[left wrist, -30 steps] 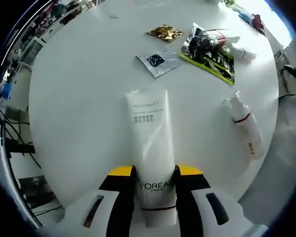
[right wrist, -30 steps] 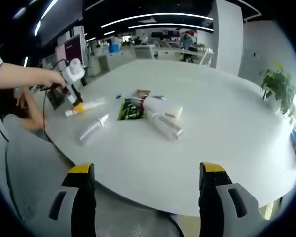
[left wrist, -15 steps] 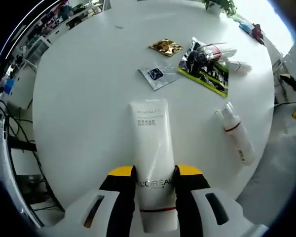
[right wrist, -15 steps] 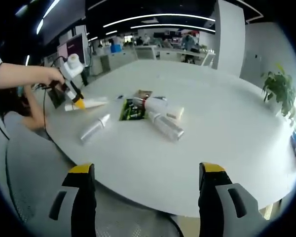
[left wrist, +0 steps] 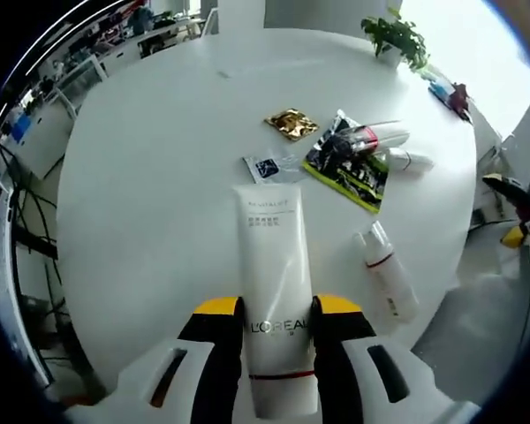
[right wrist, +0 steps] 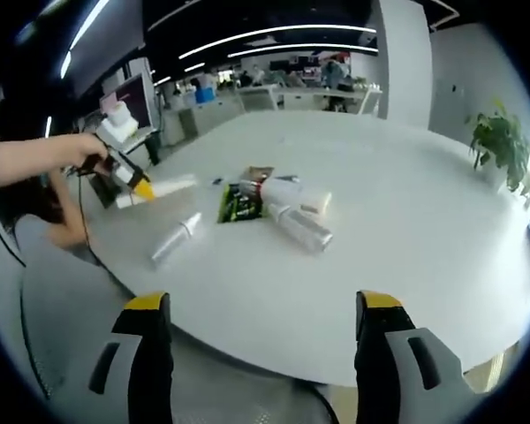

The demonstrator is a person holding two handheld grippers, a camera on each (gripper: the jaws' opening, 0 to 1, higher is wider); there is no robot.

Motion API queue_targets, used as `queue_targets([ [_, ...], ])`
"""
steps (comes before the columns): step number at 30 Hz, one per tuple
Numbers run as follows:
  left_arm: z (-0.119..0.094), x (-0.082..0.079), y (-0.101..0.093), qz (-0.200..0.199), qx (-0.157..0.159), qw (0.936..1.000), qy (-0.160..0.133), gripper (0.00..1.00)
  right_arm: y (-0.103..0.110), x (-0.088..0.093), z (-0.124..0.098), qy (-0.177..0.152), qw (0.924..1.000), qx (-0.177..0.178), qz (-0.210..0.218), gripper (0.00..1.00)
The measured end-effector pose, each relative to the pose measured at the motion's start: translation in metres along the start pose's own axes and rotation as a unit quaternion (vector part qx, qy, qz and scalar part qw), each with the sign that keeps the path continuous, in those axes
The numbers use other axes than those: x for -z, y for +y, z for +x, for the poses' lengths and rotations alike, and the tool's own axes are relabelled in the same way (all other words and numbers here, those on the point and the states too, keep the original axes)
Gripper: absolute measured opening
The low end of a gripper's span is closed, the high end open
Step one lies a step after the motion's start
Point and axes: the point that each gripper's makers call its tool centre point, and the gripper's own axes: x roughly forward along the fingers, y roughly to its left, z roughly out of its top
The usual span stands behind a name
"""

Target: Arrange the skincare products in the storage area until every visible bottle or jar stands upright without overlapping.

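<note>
My left tongs (left wrist: 278, 320) pinch the white tube (left wrist: 274, 291) above the tabletop (left wrist: 159, 177); my right tongs (right wrist: 258, 331) hang spread and empty. Nothing stands upright: spray bottle (left wrist: 386, 276) and pile (right wrist: 287, 212) lie flat, so most work remains.

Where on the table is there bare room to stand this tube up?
The round white table is bare left of the white L'Oreal tube. Crowded beyond it: gold sachet, silver sachet, green-black packet. A white pump bottle lies right.

Left gripper (left wrist: 278, 311) clamped tight on something, right gripper (right wrist: 265, 305) wide apart with nothing between.
</note>
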Motion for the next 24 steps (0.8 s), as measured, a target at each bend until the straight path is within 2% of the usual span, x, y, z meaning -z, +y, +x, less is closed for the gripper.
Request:
queue_targets([
  [13,-0.012,-0.016,-0.034,-0.002,0.02,0.999,-0.041,0.32,0.007,-0.01,-0.005,-0.034,0.996,-0.04,0.073,0.82],
  [17,-0.021,-0.021,-0.048,0.005,0.024,0.9983,-0.053,0.32,0.01,-0.02,-0.01,-0.06,0.9865,-0.066,0.137,0.79],
  [18,-0.02,-0.024,-0.046,0.008,0.025,0.9981,-0.055,0.32,0.007,-0.025,-0.012,-0.074,0.9819,-0.071,0.16,0.77],
  [22,-0.024,-0.03,-0.054,0.011,0.028,0.9973,-0.068,0.32,-0.001,-0.036,-0.018,-0.111,0.9711,-0.08,0.195,0.68],
  [24,-0.028,-0.034,-0.064,0.011,0.032,0.9966,-0.075,0.32,-0.003,-0.037,-0.02,-0.115,0.9698,-0.081,0.199,0.67],
])
